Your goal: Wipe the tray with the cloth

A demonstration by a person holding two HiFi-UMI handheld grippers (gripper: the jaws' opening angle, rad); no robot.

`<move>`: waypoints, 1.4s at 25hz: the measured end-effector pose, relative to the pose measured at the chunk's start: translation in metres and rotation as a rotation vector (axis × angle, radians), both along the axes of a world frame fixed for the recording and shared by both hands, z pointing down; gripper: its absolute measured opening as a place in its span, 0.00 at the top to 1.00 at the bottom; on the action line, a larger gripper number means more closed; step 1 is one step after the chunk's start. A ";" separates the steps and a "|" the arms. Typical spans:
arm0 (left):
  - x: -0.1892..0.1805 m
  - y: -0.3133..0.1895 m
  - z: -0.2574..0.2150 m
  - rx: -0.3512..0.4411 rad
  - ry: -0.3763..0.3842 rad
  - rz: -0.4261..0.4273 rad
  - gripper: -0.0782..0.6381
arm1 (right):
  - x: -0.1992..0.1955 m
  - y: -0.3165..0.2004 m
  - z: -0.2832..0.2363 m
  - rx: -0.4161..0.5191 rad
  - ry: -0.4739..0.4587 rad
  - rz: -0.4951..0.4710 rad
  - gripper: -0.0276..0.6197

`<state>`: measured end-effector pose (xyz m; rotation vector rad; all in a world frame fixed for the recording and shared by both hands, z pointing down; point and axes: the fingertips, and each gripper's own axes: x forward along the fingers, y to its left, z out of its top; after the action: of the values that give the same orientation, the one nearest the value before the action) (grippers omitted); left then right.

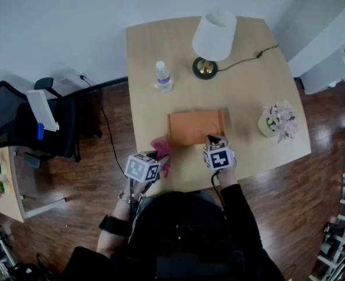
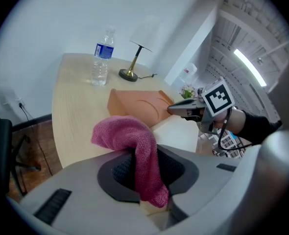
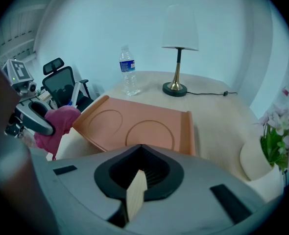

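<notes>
The orange tray (image 1: pixel 193 127) lies flat in the middle of the wooden table (image 1: pixel 149 69); two round recesses show in it (image 3: pixel 134 126). My left gripper (image 2: pixel 149 180) is shut on the pink cloth (image 2: pixel 134 141), which hangs out of the jaws above the table's near edge, left of the tray (image 2: pixel 134 104). In the head view the cloth (image 1: pixel 162 150) shows just ahead of that gripper (image 1: pixel 155 157). My right gripper (image 1: pixel 213 140) rests with its tips at the tray's near right corner, jaws shut (image 3: pixel 134 195). Whether they pinch the rim is hidden.
A water bottle (image 1: pixel 164 76) and a table lamp (image 1: pixel 212 40) with its cord stand behind the tray. A pot of flowers (image 1: pixel 276 122) sits at the right edge. An office chair (image 1: pixel 26 122) is left of the table.
</notes>
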<state>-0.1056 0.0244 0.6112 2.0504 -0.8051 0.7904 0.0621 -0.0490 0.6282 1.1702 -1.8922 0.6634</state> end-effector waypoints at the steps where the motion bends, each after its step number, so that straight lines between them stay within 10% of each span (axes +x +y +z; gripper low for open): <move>1: -0.003 -0.007 -0.002 0.011 -0.011 -0.015 0.76 | 0.000 0.000 -0.002 -0.012 0.002 0.001 0.95; 10: -0.028 -0.093 -0.003 0.065 -0.138 -0.051 0.76 | 0.055 -0.039 -0.042 0.052 0.008 0.122 0.95; 20: -0.025 -0.166 0.015 0.050 -0.200 -0.012 0.76 | 0.102 -0.052 0.000 -0.082 0.005 0.173 0.95; 35: -0.005 -0.205 0.046 0.081 -0.356 0.291 0.76 | 0.085 0.032 0.027 -0.254 0.001 0.160 0.95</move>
<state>-0.1109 -0.1808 0.6567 2.1587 -0.7447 1.3325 0.1469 -0.0172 0.6554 1.1625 -1.6676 0.9601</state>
